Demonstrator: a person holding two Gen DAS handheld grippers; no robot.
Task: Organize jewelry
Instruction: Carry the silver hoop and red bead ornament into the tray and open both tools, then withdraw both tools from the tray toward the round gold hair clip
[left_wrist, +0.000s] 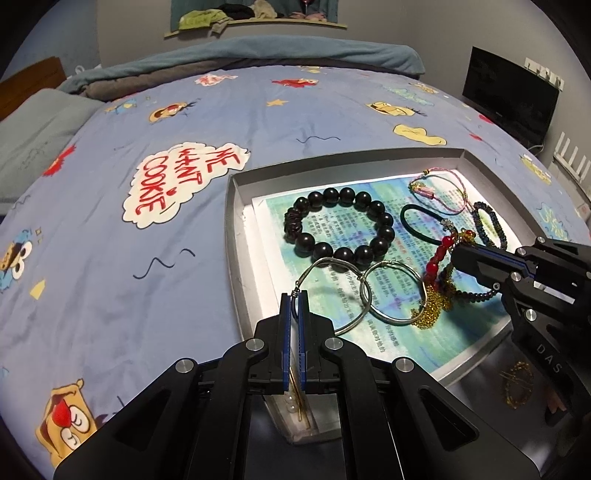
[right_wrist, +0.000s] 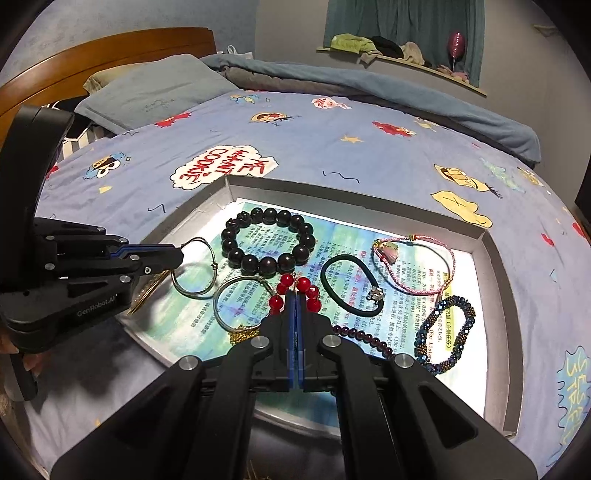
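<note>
A grey tray (left_wrist: 236, 236) on the bed holds several pieces of jewelry. My left gripper (left_wrist: 294, 297) is shut on a silver wire bangle (left_wrist: 325, 264), also in the right wrist view (right_wrist: 210, 254), lifting its near side. A second silver ring (left_wrist: 397, 291) is linked to it. My right gripper (right_wrist: 295, 295) is shut on a red bead bracelet (right_wrist: 295, 286), which shows in the left wrist view (left_wrist: 436, 258). A black bead bracelet (left_wrist: 343, 225), a black hair tie (right_wrist: 351, 288), a pink cord bracelet (right_wrist: 413, 258) and a blue beaded bracelet (right_wrist: 447, 332) lie in the tray.
The tray's floor is a printed paper sheet (right_wrist: 332, 240). A clear box (left_wrist: 303, 417) with pearls and a gold pin sits under my left gripper. A gold chain (left_wrist: 428, 310) lies by the second ring. The blue cartoon bedsheet (left_wrist: 147, 258) surrounds the tray; a pillow (right_wrist: 147, 96) lies far left.
</note>
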